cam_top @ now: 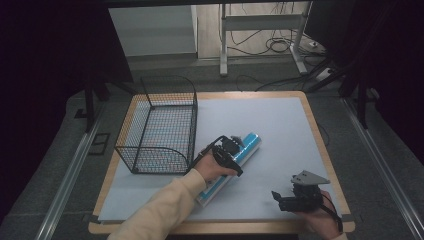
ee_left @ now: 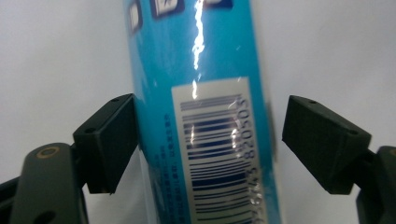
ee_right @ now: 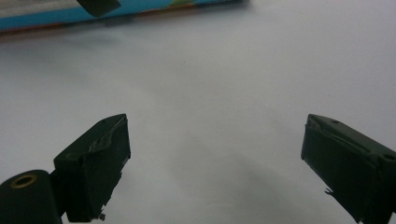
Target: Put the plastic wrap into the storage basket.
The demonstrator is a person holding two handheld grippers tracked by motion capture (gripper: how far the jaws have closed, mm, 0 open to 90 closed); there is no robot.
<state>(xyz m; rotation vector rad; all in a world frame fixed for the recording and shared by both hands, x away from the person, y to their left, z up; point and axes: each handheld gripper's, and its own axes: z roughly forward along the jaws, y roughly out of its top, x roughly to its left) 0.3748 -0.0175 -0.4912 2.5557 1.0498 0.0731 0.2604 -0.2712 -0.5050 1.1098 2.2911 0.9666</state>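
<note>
The blue tube (cam_top: pixel 235 157) lies on the desk (cam_top: pixel 280 130) just beside the basket (cam_top: pixel 160 132). The left gripper (ee_left: pixel 205 140) straddles the tube, jaws apart, one pad touching. The right gripper (ee_right: pixel 215 158), well apart from the tube, gapes empty

The blue tube (ee_left: pixel 201 93) bears a white barcode label (ee_left: pixel 217 154) with digits "820505" partly legible.

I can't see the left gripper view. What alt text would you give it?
A blue tube with a white barcode label lies between two black jaws on a pale table. One jaw is at its side; the other stands clear of it with a gap.
</note>
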